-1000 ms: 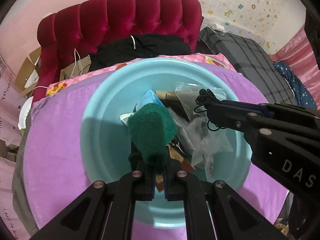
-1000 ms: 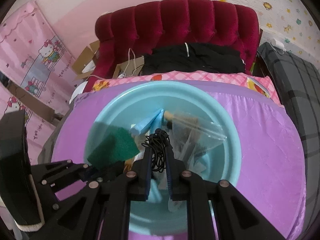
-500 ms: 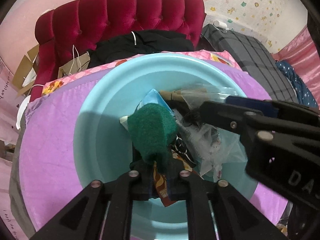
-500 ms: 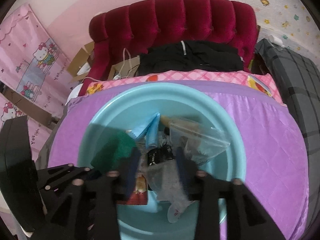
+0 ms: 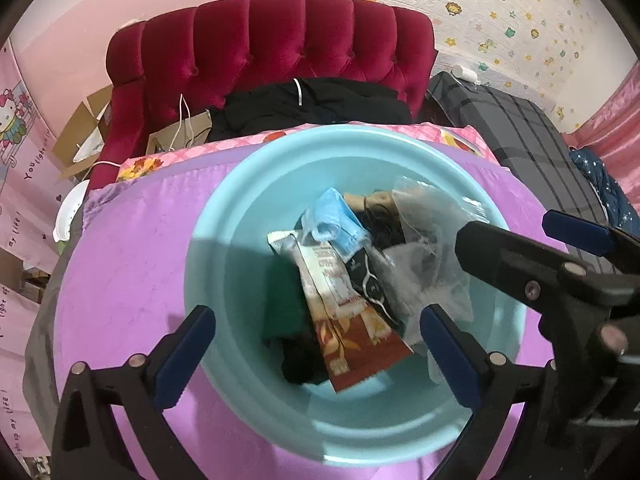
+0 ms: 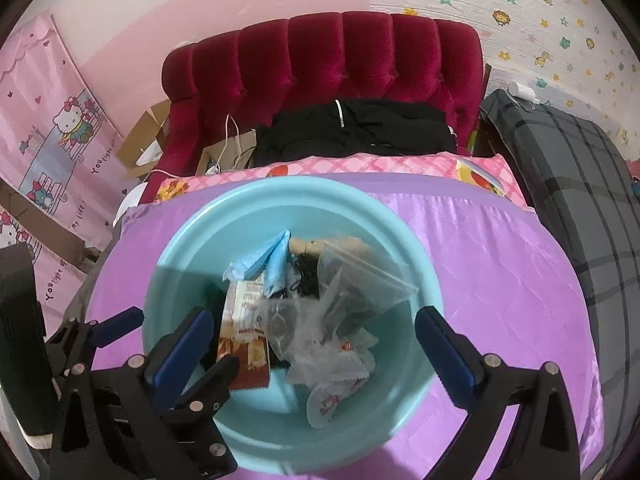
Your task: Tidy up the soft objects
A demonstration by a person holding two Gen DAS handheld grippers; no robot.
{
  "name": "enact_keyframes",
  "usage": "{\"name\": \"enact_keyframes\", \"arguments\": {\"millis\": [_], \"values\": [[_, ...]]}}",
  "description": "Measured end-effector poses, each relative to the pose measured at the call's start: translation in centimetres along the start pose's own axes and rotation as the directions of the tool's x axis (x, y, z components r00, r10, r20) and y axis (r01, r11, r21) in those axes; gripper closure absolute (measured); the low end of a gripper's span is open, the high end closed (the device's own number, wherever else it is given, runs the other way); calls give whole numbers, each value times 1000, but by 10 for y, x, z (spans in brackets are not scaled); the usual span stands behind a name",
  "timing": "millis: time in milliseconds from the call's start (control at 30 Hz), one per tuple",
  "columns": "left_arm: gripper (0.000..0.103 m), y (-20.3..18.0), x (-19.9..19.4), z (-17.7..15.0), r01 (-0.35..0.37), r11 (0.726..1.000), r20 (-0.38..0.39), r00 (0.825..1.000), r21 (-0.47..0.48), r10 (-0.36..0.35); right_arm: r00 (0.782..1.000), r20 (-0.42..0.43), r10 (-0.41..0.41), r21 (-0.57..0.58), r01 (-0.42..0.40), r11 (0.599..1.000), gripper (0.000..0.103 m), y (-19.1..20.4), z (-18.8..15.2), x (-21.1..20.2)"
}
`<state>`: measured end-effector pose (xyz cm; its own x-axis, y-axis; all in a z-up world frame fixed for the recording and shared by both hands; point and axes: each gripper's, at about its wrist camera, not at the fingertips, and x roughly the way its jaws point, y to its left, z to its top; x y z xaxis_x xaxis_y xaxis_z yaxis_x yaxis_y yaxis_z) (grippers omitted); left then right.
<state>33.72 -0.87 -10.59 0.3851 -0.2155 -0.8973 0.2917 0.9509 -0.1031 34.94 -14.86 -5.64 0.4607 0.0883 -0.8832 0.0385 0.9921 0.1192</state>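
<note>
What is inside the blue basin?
The basin holds a blue face mask, a green sponge, a snack packet, clear bags and black cord. Whatever lies beneath stays hidden.

Pale turquoise basin (image 5: 224, 216) on a lilac quilted cover (image 5: 132, 264); inside, a dark green scouring pad (image 5: 282, 300), sky-blue face mask (image 5: 334, 220), red-and-cream leaf-printed packet (image 5: 352, 340); crimson tufted headboard (image 5: 280, 48); grey plaid bedding (image 6: 580, 184); star-sprinkled white wallpaper (image 5: 520, 12).

basin (image 5: 256, 184): 1 | face mask (image 5: 336, 224): 1 | green sponge (image 5: 284, 300): 1

Smooth plastic basin (image 5: 256, 184) on shiny purple cloth (image 5: 132, 264).
</note>
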Motion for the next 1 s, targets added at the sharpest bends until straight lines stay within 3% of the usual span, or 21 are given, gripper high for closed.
{"name": "enact_keyframes", "arguments": {"millis": [600, 1000], "values": [[0, -27, -87, -56, -98, 995, 83, 992, -16, 99, 999, 49, 19, -65, -16, 998, 0, 2, -68, -92], [0, -53, -127, -111, -117, 993, 141, 983, 0, 116, 996, 81, 28, -112, -18, 994, 0, 5, -120, -139]]}}
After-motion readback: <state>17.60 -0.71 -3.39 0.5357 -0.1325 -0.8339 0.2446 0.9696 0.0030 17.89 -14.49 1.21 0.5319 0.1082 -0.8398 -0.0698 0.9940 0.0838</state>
